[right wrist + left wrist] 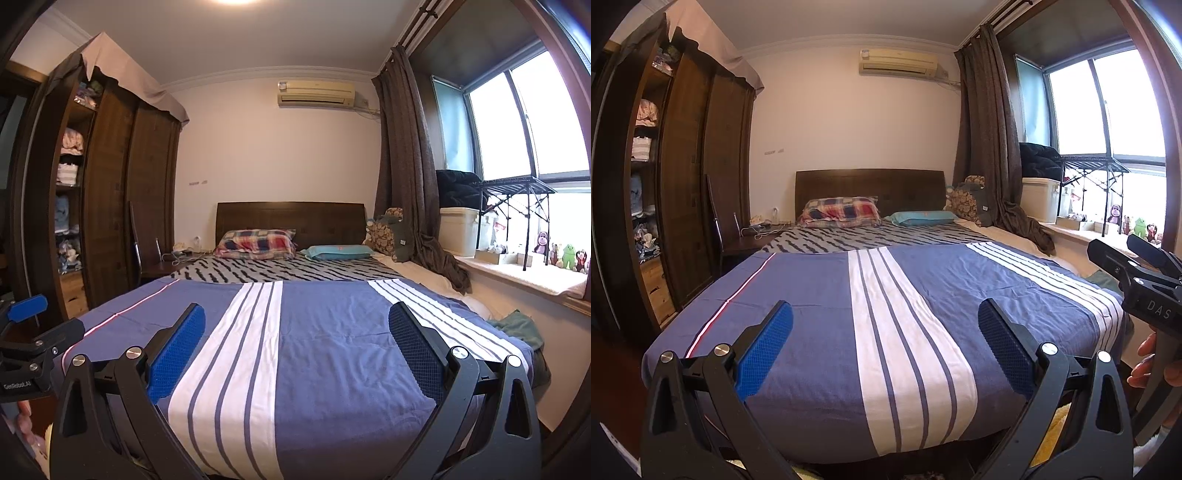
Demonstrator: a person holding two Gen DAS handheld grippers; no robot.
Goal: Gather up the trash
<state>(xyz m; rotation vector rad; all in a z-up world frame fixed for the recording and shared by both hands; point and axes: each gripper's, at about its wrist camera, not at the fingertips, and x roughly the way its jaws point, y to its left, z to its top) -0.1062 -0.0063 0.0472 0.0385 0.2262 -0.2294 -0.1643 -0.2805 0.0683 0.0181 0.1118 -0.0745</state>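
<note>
The left gripper (885, 332) is held above the foot edge of the bed (820, 295), its blue-padded fingers (764, 350) spread wide with nothing between them. The right gripper (296, 334) is likewise held over the foot edge, spread wide and empty; it is also seen at the right edge of the left wrist view, gripped by a hand (1154, 363).

The bed is covered with a blue quilt (332, 350) crossed by white stripes. At the head edge a plaid pillow (256, 243) and a teal pillow (338, 252) are laid against the dark wooden headboard (290, 214). A dark green cloth (517, 326) is bunched at the bed's right edge, near the foot corner.

No piece of trash can be made out with certainty on the bed; small items on the nightstand (166, 264) by the left head corner are too small to be told apart.

A wardrobe (110, 184) is seen to the left, plush toys (565, 254) on the windowsill (517, 275) to the right, and an air conditioner (316, 93) on the far wall.
</note>
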